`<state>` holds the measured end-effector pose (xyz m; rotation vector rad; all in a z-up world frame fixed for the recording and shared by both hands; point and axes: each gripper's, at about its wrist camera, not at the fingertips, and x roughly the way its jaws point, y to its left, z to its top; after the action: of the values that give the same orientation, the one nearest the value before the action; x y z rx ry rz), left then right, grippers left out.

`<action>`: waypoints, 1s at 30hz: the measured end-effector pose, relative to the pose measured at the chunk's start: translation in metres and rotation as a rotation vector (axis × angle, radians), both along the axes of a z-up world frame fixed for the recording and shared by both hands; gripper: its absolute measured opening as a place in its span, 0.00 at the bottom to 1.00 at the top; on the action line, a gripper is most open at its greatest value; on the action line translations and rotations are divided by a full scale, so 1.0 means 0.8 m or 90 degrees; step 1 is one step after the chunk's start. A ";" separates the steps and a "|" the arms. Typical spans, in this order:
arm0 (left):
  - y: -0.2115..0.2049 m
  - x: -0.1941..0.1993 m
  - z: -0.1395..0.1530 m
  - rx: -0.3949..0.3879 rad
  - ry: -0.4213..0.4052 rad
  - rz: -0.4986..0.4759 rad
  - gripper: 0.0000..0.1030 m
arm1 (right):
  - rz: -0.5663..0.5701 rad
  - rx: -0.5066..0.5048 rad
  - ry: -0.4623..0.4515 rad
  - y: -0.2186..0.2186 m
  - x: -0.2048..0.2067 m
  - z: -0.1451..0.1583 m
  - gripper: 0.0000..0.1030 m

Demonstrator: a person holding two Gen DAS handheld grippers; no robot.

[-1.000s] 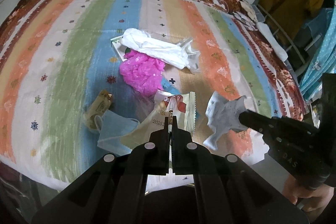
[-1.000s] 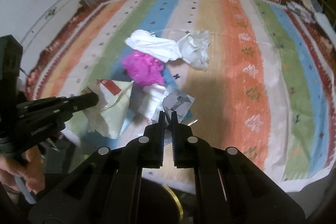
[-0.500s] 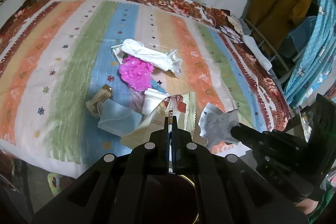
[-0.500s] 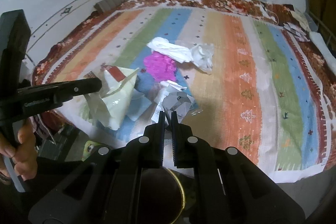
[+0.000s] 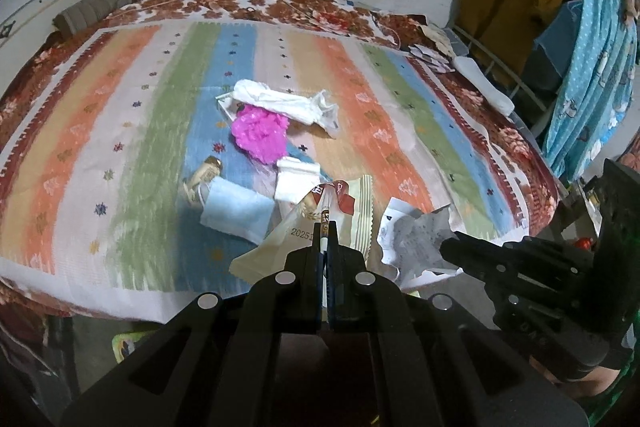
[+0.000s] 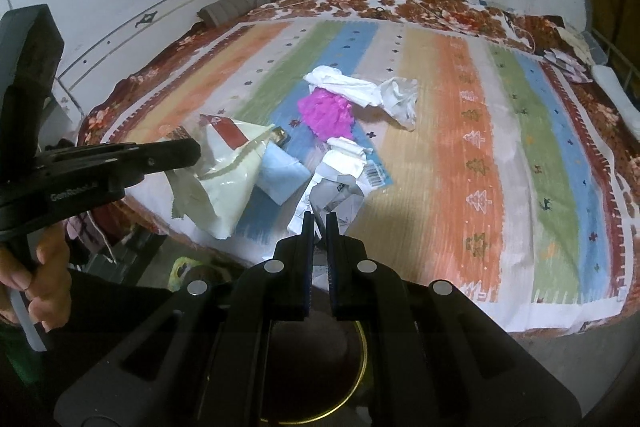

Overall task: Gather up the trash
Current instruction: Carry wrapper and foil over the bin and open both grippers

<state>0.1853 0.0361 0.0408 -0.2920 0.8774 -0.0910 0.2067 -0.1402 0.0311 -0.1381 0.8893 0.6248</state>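
I am holding my left gripper (image 5: pixel 325 227) clamped on a cream snack wrapper (image 5: pixel 296 231) with a red patch, and the wrapper is hanging off the fingertips above the near edge of the bed. In the right wrist view that same wrapper (image 6: pixel 228 179) is showing at nine o'clock, dangling from the left gripper's black fingers. I am keeping my right gripper (image 6: pixel 319 223) nearly closed, its jaws pinching a crumpled white paper (image 6: pixel 332 191) that is rising from the tips toward twelve o'clock; in the left wrist view this paper (image 5: pixel 412 239) is sitting at three o'clock, pinched by the right gripper. The rest of the trash is lying on the striped bedcover (image 5: pixel 400 131): a pink plastic bag (image 5: pixel 260 135) at twelve o'clock from my left fingertips, a white plastic bag (image 5: pixel 288 103) just beyond it and touching it, a blue face mask (image 5: pixel 236 211) at nine o'clock, a small tan packet (image 5: pixel 202 175) just beside the mask at ten o'clock, and a white cup-like piece (image 5: pixel 294 179) between the pink bag and the wrapper. My left hand (image 6: pixel 40 275) is gripping the handle at eight o'clock in the right wrist view.
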 end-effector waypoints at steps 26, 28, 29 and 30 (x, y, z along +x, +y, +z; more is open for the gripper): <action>-0.022 -0.113 -0.058 -0.032 0.059 0.022 0.00 | 0.047 -0.074 0.034 -0.003 -0.102 -0.060 0.05; -0.027 -0.119 -0.068 -0.031 0.073 0.022 0.01 | 0.050 -0.082 0.040 -0.002 -0.108 -0.067 0.05; -0.029 -0.121 -0.073 -0.032 0.082 0.021 0.01 | 0.053 -0.085 0.047 -0.002 -0.111 -0.071 0.05; -0.031 -0.123 -0.078 -0.031 0.090 0.021 0.01 | 0.052 -0.090 0.060 -0.002 -0.113 -0.077 0.05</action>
<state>0.0868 0.0113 -0.0219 -0.3624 1.0112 -0.0612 0.1166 -0.1417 -0.0305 -0.2753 1.0239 0.6485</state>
